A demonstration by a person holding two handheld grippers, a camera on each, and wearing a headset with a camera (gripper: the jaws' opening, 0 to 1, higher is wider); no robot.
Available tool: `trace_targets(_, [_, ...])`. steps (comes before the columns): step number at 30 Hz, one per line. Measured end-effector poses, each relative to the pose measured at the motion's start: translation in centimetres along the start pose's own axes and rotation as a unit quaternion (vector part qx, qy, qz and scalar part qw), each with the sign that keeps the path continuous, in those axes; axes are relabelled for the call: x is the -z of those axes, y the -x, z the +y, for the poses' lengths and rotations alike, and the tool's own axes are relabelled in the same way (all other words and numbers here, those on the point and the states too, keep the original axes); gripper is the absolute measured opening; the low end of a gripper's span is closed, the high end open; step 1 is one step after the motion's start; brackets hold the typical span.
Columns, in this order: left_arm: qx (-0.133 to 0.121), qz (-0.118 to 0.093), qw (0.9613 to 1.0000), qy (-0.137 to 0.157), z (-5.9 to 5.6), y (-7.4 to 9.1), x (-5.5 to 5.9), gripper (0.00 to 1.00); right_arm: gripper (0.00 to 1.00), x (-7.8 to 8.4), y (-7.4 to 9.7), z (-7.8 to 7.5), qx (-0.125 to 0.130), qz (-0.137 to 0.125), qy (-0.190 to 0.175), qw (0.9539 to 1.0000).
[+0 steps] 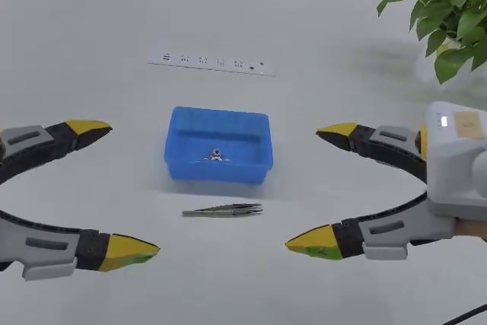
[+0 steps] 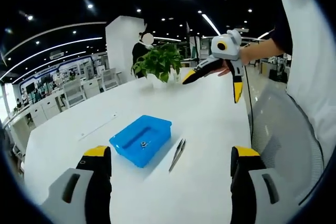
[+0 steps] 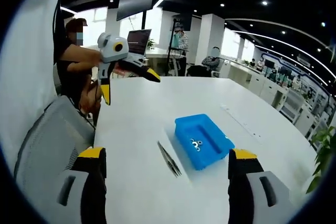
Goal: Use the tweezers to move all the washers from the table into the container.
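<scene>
Tweezers (image 1: 222, 209) lie flat on the white desk (image 1: 91, 36), closest to you and crosswise, just in front of the blue container (image 1: 217, 173). They sit between your two claws. The left claw (image 1: 134, 188) and the right claw (image 1: 303, 188) are both spread wide with nothing in them, each well off to its own side.

The main risk, as I judge it, is the pickup. The tweezers are slim, low and metal on a smooth top, so a jaw tip coming in at a slant could skid or spin them away instead of getting under them. Push them forward and they could knock the container, which looks light enough to slide. Grip too near the working end and you'd have no way to open and shut them.

They look grey and shiny, narrow along their whole length. The arms seem to part slightly toward your right, though that is too fine to be sure of.

A few washers (image 1: 217, 155) sit on the container floor. Beyond it lie a white power strip (image 1: 211, 62) and, far right, a leafy plant (image 1: 449, 13).
</scene>
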State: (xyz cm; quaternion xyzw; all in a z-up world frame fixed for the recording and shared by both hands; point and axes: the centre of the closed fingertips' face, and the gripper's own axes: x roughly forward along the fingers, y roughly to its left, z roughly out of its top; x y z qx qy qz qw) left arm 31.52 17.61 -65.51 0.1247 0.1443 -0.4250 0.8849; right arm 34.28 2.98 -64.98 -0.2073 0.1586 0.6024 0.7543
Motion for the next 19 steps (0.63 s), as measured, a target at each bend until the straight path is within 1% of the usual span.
trace_targets(1, [-0.002, 0.001, 1.0, 0.0, 0.1, 0.0, 0.0, 1.0, 1.0, 0.0, 0.1, 0.0, 0.003, 0.001, 0.001, 1.0])
trace_targets(2, [-0.009, 0.007, 0.9999, -0.007, 0.4, 0.1, 0.2, 1.0, 1.0, 0.0, 0.3, -0.1, 0.006, 0.002, 0.005, 1.0])
trace_targets(3, [-0.018, 0.011, 0.9996, -0.021, 0.7, 0.3, 0.3, 1.0, 1.0, 0.0, 0.4, 0.0, 0.008, 0.004, 0.006, 0.9999])
trace_targets(4, [-0.021, 0.012, 0.9993, -0.027, 0.8, 0.4, 0.2, 1.0, 1.0, 0.0, 0.5, -0.1, 0.012, 0.004, 0.008, 0.9999])
trace_targets(6, [-0.02, 0.007, 0.9996, -0.019, 0.8, 0.7, 0.0, 1.0, 1.0, 0.1, 0.8, -0.2, 0.016, 0.006, 0.008, 0.9998])
trace_targets(7, [-0.02, 0.0, 0.9997, -0.015, 0.9, 0.9, -0.3, 1.0, 1.0, 0.1, 0.9, -0.2, 0.018, 0.005, 0.008, 0.9998])
trace_targets(9, [-0.021, -0.003, 0.9997, -0.013, 0.9, 1.2, -0.5, 1.0, 1.0, 0.2, 1.1, -0.1, 0.02, 0.005, 0.006, 0.9998])
trace_targets(10, [-0.021, -0.004, 0.9997, -0.015, 0.7, 1.3, -0.6, 1.0, 1.0, 0.3, 1.1, -0.1, 0.022, 0.006, 0.005, 0.9997])
trace_targets(11, [-0.024, -0.004, 0.9995, -0.022, 0.7, 1.4, -0.7, 1.0, 1.0, 0.3, 1.2, 0.0, 0.022, 0.007, 0.005, 0.9997])
trace_targets(12, [-0.033, 0.004, 0.9987, -0.039, 0.9, 1.6, -0.7, 1.0, 1.0, 0.3, 1.3, 0.0, 0.022, 0.007, 0.005, 0.9997])
trace_targets(13, [-0.033, 0.008, 0.9986, -0.041, 0.7, 1.6, -0.6, 1.0, 1.0, 0.4, 1.3, 0.1, 0.022, 0.007, 0.005, 0.9997])
trace_targets(16, [-0.025, 0.001, 0.9991, -0.033, 0.0, 1.8, -0.8, 1.0, 1.0, 0.6, 1.4, -0.1, 0.026, 0.008, 0.004, 0.9996])
trace_targets(19, [-0.021, 0.009, 0.9992, -0.033, -0.4, 1.9, -0.4, 1.0, 1.0, 0.5, 1.6, 0.0, 0.028, 0.005, 0.002, 0.9996])
